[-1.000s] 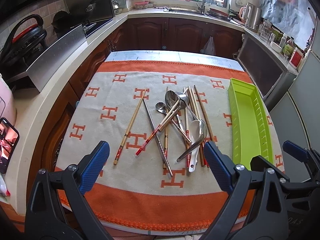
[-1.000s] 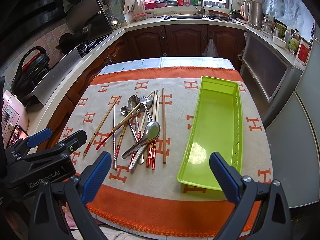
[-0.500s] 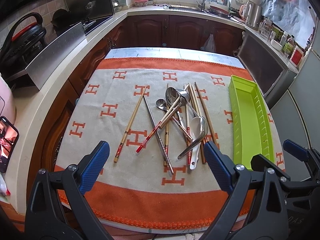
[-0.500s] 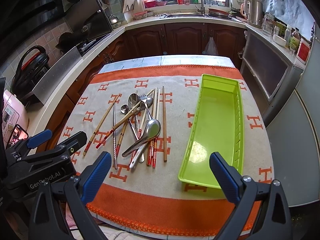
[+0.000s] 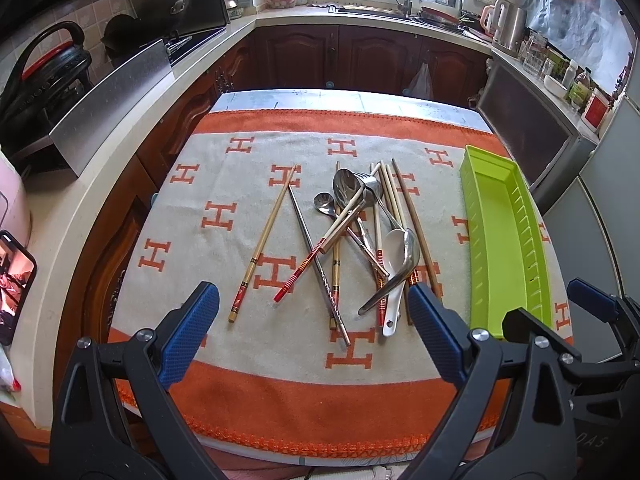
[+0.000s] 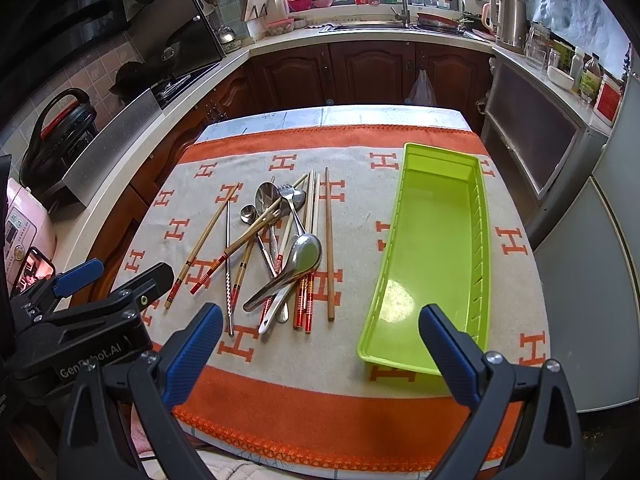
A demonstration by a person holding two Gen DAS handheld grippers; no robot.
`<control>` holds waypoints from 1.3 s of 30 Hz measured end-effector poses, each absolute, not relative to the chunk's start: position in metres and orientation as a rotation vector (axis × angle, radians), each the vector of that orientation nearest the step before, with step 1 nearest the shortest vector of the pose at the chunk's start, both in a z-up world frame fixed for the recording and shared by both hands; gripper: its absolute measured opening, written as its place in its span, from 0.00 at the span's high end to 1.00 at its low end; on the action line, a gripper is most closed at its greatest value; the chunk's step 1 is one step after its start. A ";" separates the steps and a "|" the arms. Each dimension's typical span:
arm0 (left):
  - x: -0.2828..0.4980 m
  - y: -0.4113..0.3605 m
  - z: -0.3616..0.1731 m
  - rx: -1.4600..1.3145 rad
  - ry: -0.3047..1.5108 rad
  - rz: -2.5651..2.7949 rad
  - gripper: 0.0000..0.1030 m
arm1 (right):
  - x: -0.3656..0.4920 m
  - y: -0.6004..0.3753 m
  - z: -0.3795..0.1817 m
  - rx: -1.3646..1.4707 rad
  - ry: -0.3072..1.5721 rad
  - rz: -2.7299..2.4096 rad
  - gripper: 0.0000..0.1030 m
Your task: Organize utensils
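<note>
A loose pile of utensils lies mid-table on an orange and beige cloth: metal spoons, a fork, a white spoon, wooden and metal chopsticks. One wooden chopstick lies apart on the left. An empty green tray sits lengthwise to the right of the pile. My left gripper hangs open over the near edge, in front of the pile. My right gripper is open too, near the tray's front end, holding nothing. The left gripper shows at the right wrist view's left edge.
The cloth covers a small table ringed by kitchen counters. A phone and a pink appliance sit on the left counter, a stove behind them. A sink and a kettle stand at the back.
Both views have shifted slightly, so the table sits a little lower in frame in the left wrist view. The utensils and tray have not moved. Both grippers stay open.
</note>
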State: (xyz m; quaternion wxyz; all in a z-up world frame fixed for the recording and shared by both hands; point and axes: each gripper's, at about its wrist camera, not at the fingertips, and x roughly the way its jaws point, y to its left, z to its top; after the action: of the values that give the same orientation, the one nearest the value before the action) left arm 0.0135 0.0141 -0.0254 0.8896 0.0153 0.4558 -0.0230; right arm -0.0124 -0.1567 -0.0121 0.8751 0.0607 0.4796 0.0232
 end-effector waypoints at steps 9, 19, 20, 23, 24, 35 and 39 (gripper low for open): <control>0.020 0.020 -0.029 0.024 0.944 -0.057 0.08 | -0.006 -0.156 -0.014 0.119 1.013 0.061 0.04; 0.033 0.022 -0.020 0.058 0.960 -0.133 0.08 | 0.006 -0.156 -0.013 0.097 1.030 0.064 0.05; 0.037 0.023 -0.019 0.054 0.978 -0.142 0.08 | 0.009 -0.155 -0.013 0.091 1.032 0.065 0.05; 0.048 0.030 -0.019 0.044 1.002 -0.151 0.08 | 0.020 -0.155 -0.011 0.077 1.038 0.072 0.10; 0.052 0.033 -0.018 0.040 1.001 -0.152 0.08 | 0.024 -0.155 -0.011 0.077 1.041 0.078 0.11; 0.109 0.082 -0.016 0.032 1.007 -0.095 0.09 | 0.092 -0.162 -0.007 0.112 1.075 0.154 0.30; 0.134 0.097 -0.031 0.010 1.052 -0.100 0.11 | 0.116 -0.150 -0.012 0.138 1.107 0.210 0.35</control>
State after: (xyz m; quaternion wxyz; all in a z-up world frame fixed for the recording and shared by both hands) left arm 0.1343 0.0970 -0.0308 0.8637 0.0047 0.5016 -0.0479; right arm 0.1163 -0.1500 -0.0124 0.8432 0.0654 0.5243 0.0994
